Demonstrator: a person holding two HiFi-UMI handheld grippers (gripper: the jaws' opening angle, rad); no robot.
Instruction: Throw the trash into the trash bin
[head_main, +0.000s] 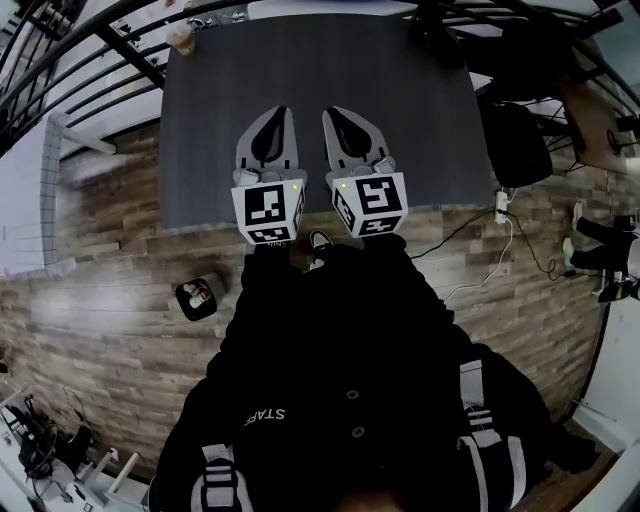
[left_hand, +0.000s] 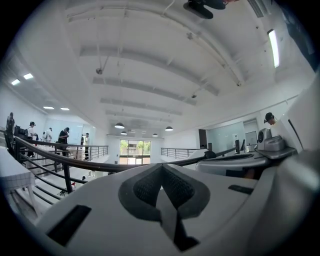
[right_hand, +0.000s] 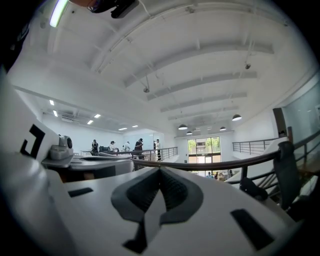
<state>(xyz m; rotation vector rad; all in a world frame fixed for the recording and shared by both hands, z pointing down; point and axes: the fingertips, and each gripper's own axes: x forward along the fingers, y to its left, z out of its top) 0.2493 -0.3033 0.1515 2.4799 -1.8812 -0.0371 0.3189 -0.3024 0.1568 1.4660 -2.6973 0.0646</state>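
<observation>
Pointing level: left tongs (head_main: 280, 113), right tongs (head_main: 333, 113) (both closed).

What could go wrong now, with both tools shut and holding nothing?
1. The left tool and right tool are shut and empty. Nudging the small thing at the far corner of the grey surface might push it off the edge.
2. The black bin on the floor looks small, so a dropped piece could miss it.
3. The cables on the floor might catch a foot.
</observation>
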